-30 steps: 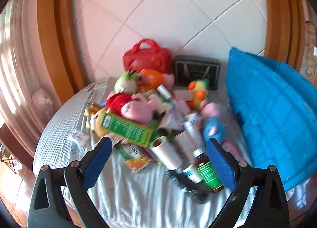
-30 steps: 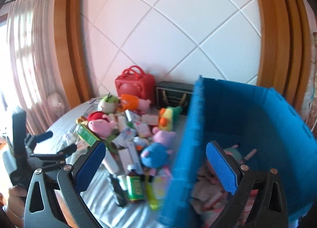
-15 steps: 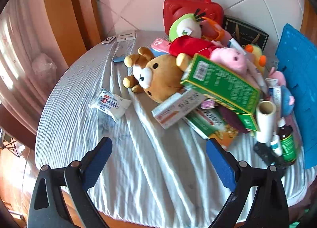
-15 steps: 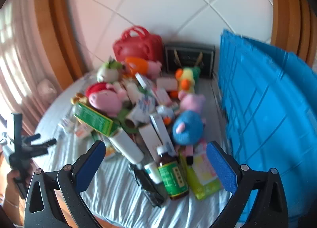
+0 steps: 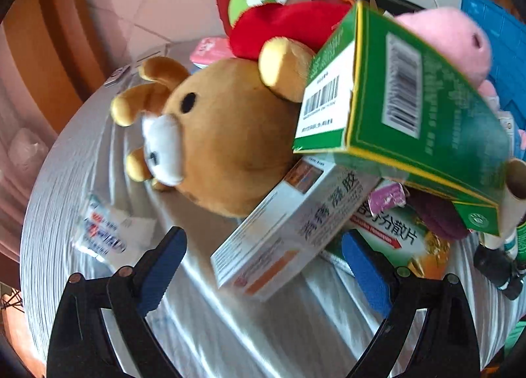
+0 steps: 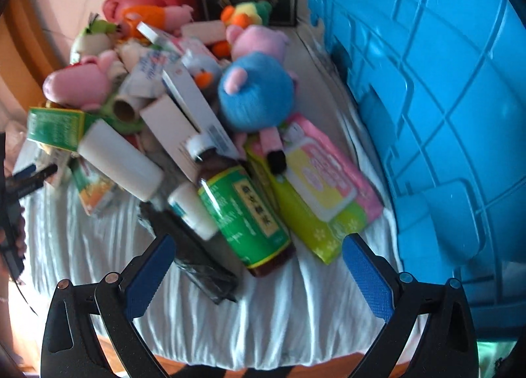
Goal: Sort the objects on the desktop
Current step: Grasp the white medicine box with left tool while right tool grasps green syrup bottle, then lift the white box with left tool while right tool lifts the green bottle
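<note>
With jaws wide and empty, the left hand-held gripper [image 5: 263, 266] is facing the white box [image 5: 289, 230], near on the bench [image 5: 230, 322], probably light, rigid, crushable; grip its long sides.

Two black plastic arms on each hand-held gripper [image 5: 263, 266], ending in blue bumpy pads [image 5: 161, 263]. Small round shiny screws near the joints. Same look on the other hand-held gripper [image 6: 256, 266].
</note>
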{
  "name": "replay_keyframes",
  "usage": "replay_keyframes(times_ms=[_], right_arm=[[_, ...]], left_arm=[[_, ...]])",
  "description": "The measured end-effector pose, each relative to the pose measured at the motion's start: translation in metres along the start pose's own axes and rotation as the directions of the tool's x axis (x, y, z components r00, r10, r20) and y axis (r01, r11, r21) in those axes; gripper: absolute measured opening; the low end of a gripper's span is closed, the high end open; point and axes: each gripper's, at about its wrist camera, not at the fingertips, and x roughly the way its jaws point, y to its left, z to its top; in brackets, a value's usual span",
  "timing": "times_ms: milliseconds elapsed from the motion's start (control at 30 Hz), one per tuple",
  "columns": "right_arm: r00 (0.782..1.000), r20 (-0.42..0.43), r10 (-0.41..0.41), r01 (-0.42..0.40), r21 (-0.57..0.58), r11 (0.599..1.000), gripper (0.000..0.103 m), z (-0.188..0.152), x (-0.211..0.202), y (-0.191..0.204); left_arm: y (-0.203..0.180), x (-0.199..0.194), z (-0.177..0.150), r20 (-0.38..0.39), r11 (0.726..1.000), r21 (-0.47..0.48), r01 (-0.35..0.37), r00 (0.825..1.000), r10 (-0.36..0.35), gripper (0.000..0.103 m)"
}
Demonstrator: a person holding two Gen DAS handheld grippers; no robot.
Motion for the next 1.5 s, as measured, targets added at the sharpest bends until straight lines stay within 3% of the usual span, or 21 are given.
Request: replay_keyframes(times_ms=[167,233,267,367,567,733,900,933,1000,1067,1200,1333,1500], right_arm=[[1.0,-0.012,-0.02,0.02,0.007,1.0,0.103,0.0,0.007,0.0],[1.0,-0.007,-0.012,0.013,0.009,1.0,0.103,0.0,0.01,0.002],[1.0,-0.006,-0.007,0.007,0.008,1.0,0.103,0.0,0.012,0.003],[1.0,-0.012,0.016,-0.016,0.001,1.0,0.103,0.003,0.02,0.007],[0.999,0.0,0.033,-0.033,-0.042,0.999,0.103,0.015,0.034,0.016],[0.999,-0.012,0.034,-0.035,-0.091,0.995,0.103,0.028,0.048,0.021],[0.997,-0.067,0.049,-0.055,-0.086,0.995,0.103,0.027,0.064,0.017],[0.996,-0.074,0.046,-0.053,-0.089,0.995,0.102,0.026,0.066,0.017],[0.996,-0.083,0.033,-0.042,-0.106,0.994,0.091,0.022,0.069,0.018],[0.996,-0.091,0.02,-0.032,-0.132,0.991,0.073,0.019,0.072,0.02],[0.996,-0.081,0.039,-0.049,-0.132,0.99,0.061,0.021,0.073,0.023],[0.997,-0.069,0.038,-0.048,-0.145,0.988,0.059,0.024,0.068,0.03],[0.996,0.036,0.079,-0.074,-0.123,0.99,0.057,0.029,0.026,0.034]], left_arm=[[-0.015,0.032,0.009,-0.068,1.0,0.0,0.018,0.998,-0.018,0.097],[-0.012,0.034,0.009,-0.091,0.995,-0.072,0.073,0.993,-0.079,0.082],[-0.008,0.032,0.009,-0.105,0.984,-0.122,0.127,0.985,-0.14,0.055],[-0.001,0.02,0.003,-0.121,0.973,-0.189,0.134,0.98,-0.159,0.036],[0.003,-0.019,-0.042,-0.138,0.98,-0.199,-0.003,0.99,-0.025,0.032],[0.011,-0.033,-0.072,-0.187,0.972,-0.225,-0.065,0.982,0.022,0.032],[0.031,-0.035,-0.086,-0.221,0.943,-0.309,-0.122,0.974,0.053,0.032],[0.033,-0.037,-0.086,-0.218,0.94,-0.318,-0.126,0.974,0.058,0.032],[0.034,-0.045,-0.086,-0.203,0.937,-0.32,-0.137,0.976,0.074,0.032],[0.031,-0.055,-0.084,-0.181,0.938,-0.315,-0.148,0.979,0.094,0.032],[0.023,-0.073,-0.077,-0.143,0.938,-0.318,-0.137,0.985,0.095,0.032],[0.02,-0.096,-0.063,-0.084,0.948,-0.295,-0.115,0.992,0.094,0.032],[0.016,-0.12,-0.048,-0.012,0.961,-0.269,-0.071,0.997,0.07,0.032]])
